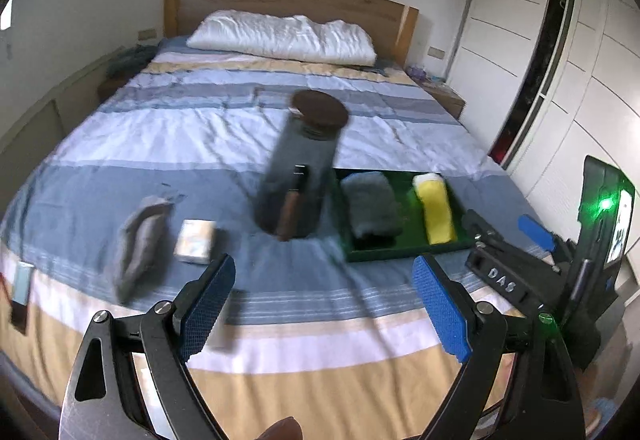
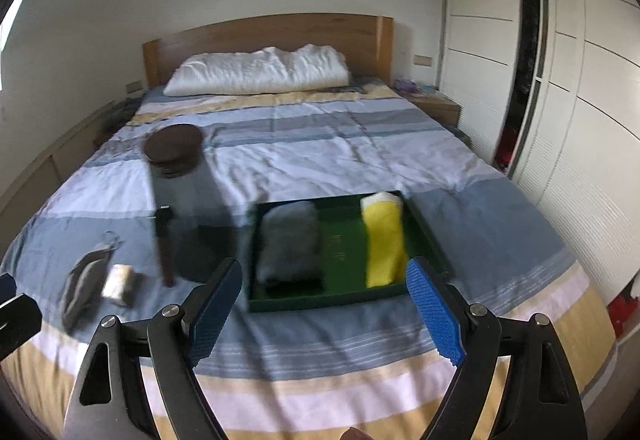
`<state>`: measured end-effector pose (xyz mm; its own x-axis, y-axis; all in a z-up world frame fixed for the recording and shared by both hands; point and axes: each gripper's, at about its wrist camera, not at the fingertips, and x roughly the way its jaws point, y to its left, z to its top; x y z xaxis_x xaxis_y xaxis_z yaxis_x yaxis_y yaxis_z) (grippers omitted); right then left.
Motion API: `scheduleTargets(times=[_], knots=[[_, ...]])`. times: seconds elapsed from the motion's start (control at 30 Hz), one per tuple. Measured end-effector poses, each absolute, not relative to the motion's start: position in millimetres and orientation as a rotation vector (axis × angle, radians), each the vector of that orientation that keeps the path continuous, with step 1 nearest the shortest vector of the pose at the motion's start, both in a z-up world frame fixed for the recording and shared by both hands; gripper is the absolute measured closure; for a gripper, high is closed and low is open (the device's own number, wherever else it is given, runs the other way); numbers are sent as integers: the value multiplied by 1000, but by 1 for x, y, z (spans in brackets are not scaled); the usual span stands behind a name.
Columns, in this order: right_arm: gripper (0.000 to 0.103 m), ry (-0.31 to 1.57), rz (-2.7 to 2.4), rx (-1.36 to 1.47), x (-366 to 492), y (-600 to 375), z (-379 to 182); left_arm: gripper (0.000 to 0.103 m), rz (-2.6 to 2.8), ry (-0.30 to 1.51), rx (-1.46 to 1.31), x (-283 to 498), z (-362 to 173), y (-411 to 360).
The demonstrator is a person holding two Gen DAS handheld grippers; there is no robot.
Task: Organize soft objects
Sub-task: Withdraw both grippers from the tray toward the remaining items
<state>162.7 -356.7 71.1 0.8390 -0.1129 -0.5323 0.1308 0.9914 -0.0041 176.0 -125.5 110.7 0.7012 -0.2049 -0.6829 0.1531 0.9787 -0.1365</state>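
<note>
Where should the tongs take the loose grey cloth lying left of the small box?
Judging by its pose, grip the grey cloth across its narrow middle, coming from above. It lies flat and long on the bed, so pads either side of the short width should fit. The small box sits close on its right; come in clear of it.

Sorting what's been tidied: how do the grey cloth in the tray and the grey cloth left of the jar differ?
The grey cloth in the tray is folded flat inside the green tray; the loose grey cloth lies crumpled on the bedspread. The tray one sits beside a yellow cloth, the loose one beside a small box. Both are grey and soft.
</note>
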Motion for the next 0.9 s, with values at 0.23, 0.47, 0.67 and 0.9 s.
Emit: scheduleTargets(times=[0.23,0.47,0.67,0.9], knots=[[18,556,-43,29,134,-305,76,16,-108,737,-35,148,113,-51],[17,590,36,-13,117,-249,69,16,-14,755,-8,136,98,31],[17,639,93,-61,112,-204,54,15,47,769,-3,137,83,85],[17,703,127,-101,113,-158,29,15,71,803,-33,146,57,123]])
